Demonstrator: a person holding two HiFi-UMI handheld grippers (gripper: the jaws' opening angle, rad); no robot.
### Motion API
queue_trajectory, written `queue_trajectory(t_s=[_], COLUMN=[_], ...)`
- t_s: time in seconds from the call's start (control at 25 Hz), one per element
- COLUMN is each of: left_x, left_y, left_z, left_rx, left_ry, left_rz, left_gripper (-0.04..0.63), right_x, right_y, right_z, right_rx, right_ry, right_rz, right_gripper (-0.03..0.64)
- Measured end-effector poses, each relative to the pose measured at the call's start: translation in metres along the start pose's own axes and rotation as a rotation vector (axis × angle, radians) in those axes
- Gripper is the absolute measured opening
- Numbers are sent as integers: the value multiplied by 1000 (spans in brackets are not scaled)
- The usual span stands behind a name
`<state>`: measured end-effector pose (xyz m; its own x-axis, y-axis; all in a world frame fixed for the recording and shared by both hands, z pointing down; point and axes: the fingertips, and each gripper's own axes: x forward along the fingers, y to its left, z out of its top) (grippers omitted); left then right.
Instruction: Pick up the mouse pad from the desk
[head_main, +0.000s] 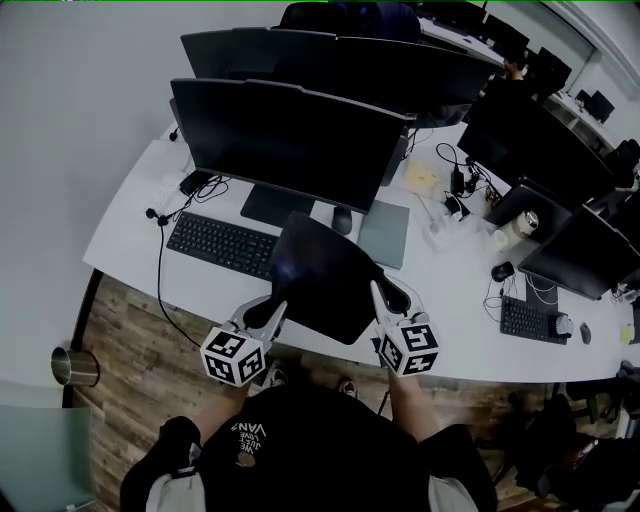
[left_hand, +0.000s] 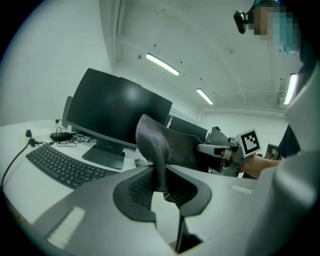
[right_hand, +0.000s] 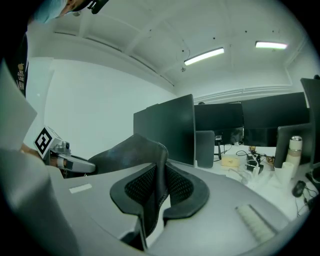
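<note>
While held above the counter (head_main: 130, 225): one dark mouse pad (head_main: 322, 280), left tongs (head_main: 276, 312) pinching one edge, right tongs (head_main: 379, 300) the opposite.

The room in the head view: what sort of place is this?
Most likely an open-plan office: long white desks carry rows of dark monitors and keyboards, and strip lights run along the ceiling.
</note>
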<state>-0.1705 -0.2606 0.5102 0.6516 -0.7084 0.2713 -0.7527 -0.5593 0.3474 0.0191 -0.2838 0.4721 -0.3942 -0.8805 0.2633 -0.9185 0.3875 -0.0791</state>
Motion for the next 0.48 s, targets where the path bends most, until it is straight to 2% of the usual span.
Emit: queue_trajectory(t_s=[0.24, 0.48], left_x=[-12, -22], left_y=[9, 20], left_z=[16, 17], left_rx=[32, 54], left_ry=[-46, -58], left_rz=[-16, -19], left_gripper=[49, 49], right_x=[-1, 6], right_y=[17, 30], right_z=[18, 17], right_rx=[-5, -8], right_ry=[-52, -64], right_rz=[-9, -16], right_gripper=[55, 51])
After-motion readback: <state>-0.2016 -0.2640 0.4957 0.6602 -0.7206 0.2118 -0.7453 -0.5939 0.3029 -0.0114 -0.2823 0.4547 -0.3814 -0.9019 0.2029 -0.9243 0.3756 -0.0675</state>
